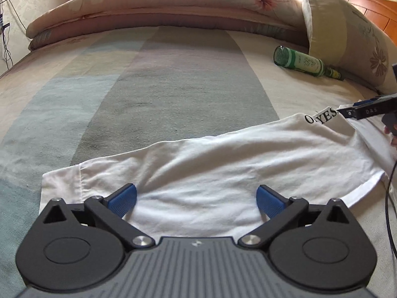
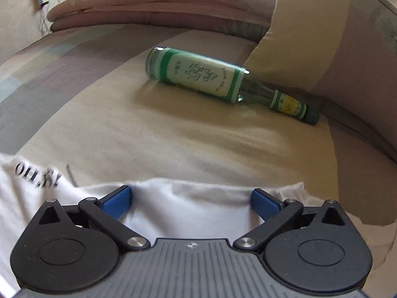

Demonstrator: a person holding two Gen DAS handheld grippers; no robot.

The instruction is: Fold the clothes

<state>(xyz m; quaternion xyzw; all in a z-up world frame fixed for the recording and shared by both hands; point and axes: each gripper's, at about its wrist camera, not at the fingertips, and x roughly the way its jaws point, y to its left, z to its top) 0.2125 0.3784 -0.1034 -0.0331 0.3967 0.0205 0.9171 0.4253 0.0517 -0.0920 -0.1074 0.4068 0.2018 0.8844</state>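
A white T-shirt (image 1: 223,154) with black lettering lies folded into a long band across the striped bedspread (image 1: 148,79). My left gripper (image 1: 196,198) hovers over its near-left part, blue pads wide apart, nothing pinched between them. In the right wrist view the same white T-shirt (image 2: 188,206) fills the bottom, its lettering at the left. My right gripper (image 2: 191,202) stands open above the cloth edge, fingers spread on either side with no fabric gripped. The right gripper's finger (image 1: 364,111) also shows at the right edge of the left wrist view, over the shirt's lettered end.
A green glass bottle (image 2: 223,79) lies on its side on the bed beyond the shirt, next to a large pillow (image 2: 335,49). A folded quilt (image 1: 161,12) runs along the far side. A wooden headboard (image 1: 372,7) is at the upper right. A black cable (image 1: 389,211) hangs at the right.
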